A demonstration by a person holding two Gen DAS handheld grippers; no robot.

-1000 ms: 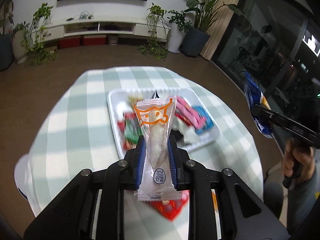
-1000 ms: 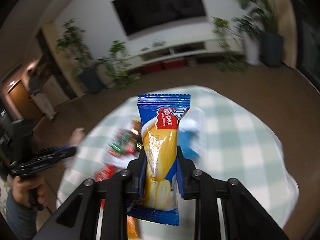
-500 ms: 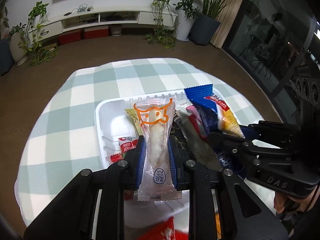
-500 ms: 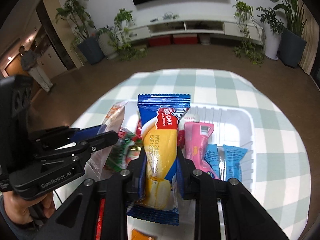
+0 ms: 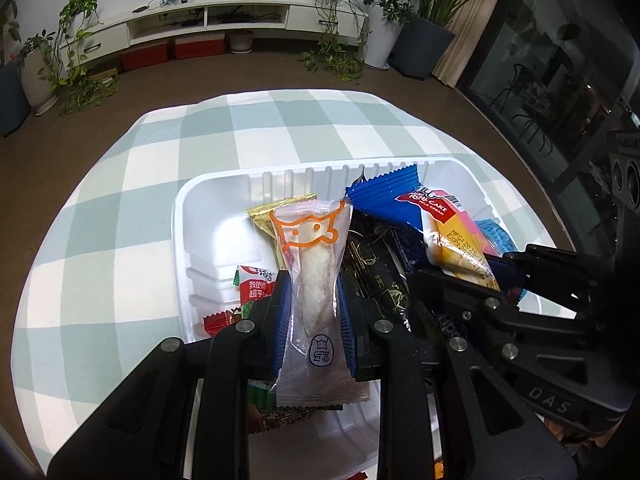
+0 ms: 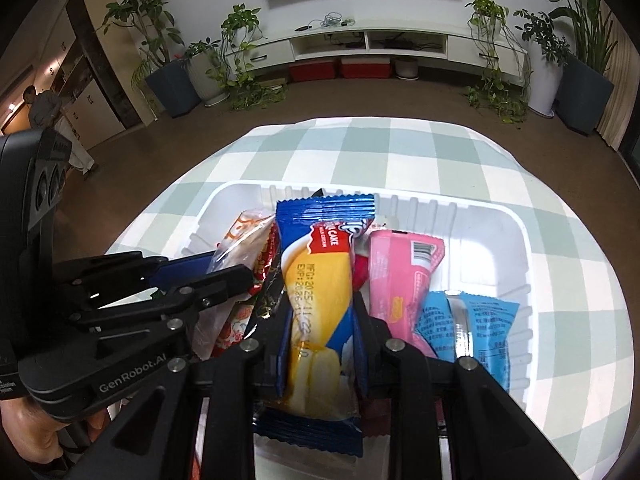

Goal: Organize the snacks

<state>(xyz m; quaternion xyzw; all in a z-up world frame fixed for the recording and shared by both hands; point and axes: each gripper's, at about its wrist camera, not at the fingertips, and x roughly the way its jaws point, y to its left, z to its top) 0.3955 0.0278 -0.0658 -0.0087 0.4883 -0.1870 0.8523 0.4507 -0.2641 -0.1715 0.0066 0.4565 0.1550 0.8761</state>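
Note:
My left gripper is shut on a clear snack packet with an orange cat print and holds it over the white foam tray. My right gripper is shut on a blue and yellow roll cake packet, also over the tray. The right gripper shows in the left wrist view just to the right, and the left gripper shows in the right wrist view at the left. The tray holds a pink packet, a light blue packet, a dark packet and red-green packets.
The tray sits on a round table with a green and white checked cloth. Brown floor surrounds the table. A white TV cabinet and potted plants stand along the far wall. A person stands far left.
Both grippers have moved forward and down with their packets, and now sit close side by side over the tray. The right gripper swung in from the side.

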